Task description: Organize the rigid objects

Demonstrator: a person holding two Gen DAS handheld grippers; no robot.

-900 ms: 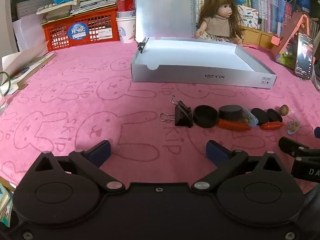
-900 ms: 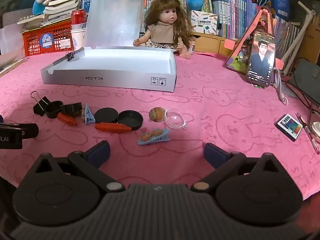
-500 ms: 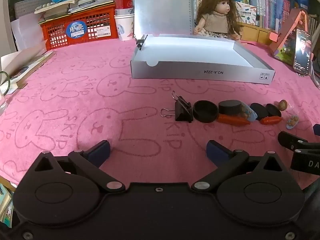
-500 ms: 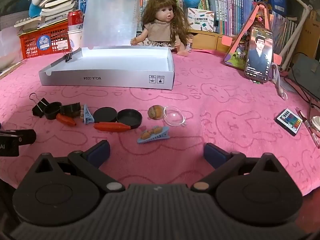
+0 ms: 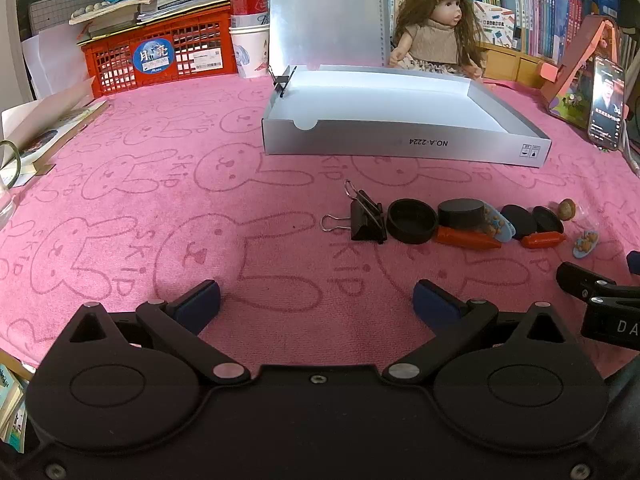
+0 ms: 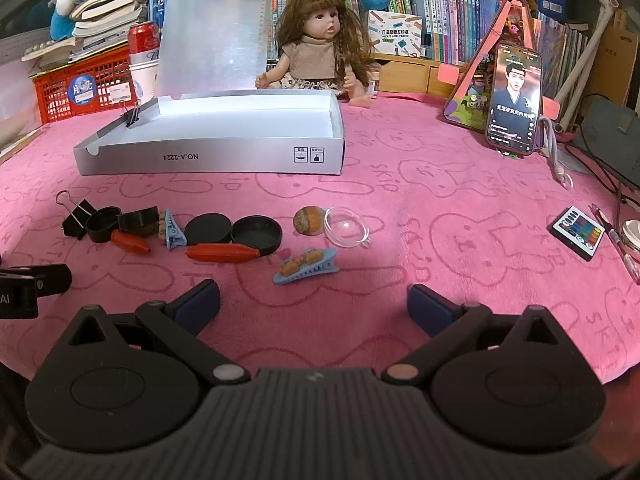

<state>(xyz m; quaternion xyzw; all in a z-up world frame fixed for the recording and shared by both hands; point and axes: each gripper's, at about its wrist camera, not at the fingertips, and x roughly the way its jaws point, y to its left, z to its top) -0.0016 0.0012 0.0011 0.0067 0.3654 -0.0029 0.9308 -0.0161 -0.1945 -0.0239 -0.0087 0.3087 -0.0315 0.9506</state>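
Hovering, left gripper [image 5: 316,300]: jaws spread wide, nothing between them, only pink bunny-print cloth [image 5: 160,200] below.
Hovering, right gripper [image 6: 313,304]: jaws spread wide and empty, above the same cloth; its tip shows at the right edge of the left wrist view.
Nearest the right jaws: a blue hair clip with small bears [image 6: 306,266] lying flat on the cloth, just beyond the fingers.
Nearest the left jaws: a black binder clip [image 5: 366,220], handles out, at the left end of the row.
Row of small things: black round lid [image 5: 411,221] touching the binder clip; black puck [image 5: 460,213]; orange carrot-shaped piece [image 5: 468,239]; second blue hair clip [image 6: 171,230]; two more black discs [image 6: 208,229]; longer orange piece [image 6: 224,254]; walnut [image 6: 309,220] beside a clear plastic dome [image 6: 346,232].
Box: silver cardboard tray [image 5: 400,144], open and empty, beyond the row, a small binder clip on its left wall.
Behind the box: a doll [image 6: 320,48] sitting upright.
Right side: a phone [image 6: 514,100] propped upright, a small colour-button remote [image 6: 578,232] well apart from the row.
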